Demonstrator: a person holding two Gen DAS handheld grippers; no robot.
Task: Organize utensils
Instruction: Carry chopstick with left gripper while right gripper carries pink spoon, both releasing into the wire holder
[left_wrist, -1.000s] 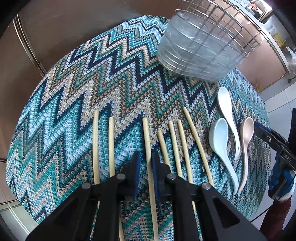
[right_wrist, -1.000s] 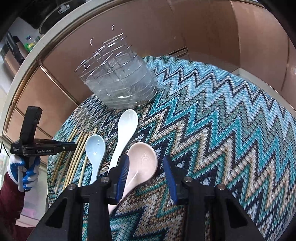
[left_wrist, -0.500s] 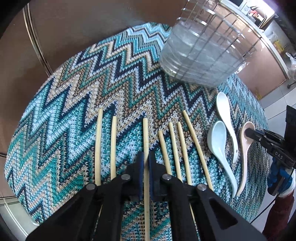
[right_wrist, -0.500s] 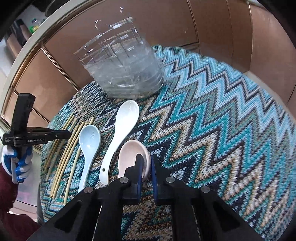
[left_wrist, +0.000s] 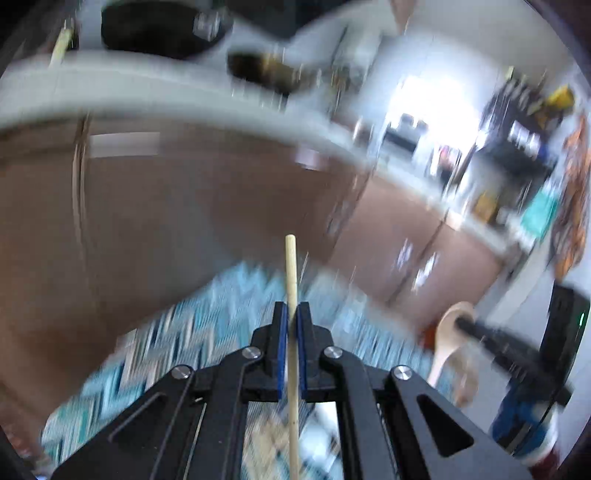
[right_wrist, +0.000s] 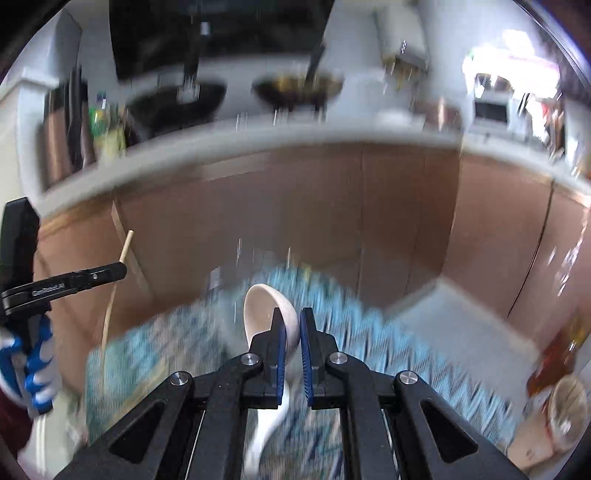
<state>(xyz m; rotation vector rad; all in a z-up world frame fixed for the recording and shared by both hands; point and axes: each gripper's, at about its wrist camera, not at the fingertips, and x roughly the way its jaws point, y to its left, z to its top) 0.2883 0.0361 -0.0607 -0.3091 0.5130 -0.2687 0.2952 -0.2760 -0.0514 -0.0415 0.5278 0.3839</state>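
Left tool (left_wrist: 291, 325): jaws clamped on one chopstick (left_wrist: 290, 266), which stands upright between the pads, raised above the zigzag cloth (left_wrist: 207, 321). Right tool (right_wrist: 291, 332): jaws closed on the rim of a pale spoon (right_wrist: 262, 310), bowl uppermost, lifted clear of the cloth. Both views are motion-blurred.

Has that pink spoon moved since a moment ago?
Yes. The pink spoon, clamped in the right gripper, has come up off the zigzag cloth and now stands against the brown cabinets.
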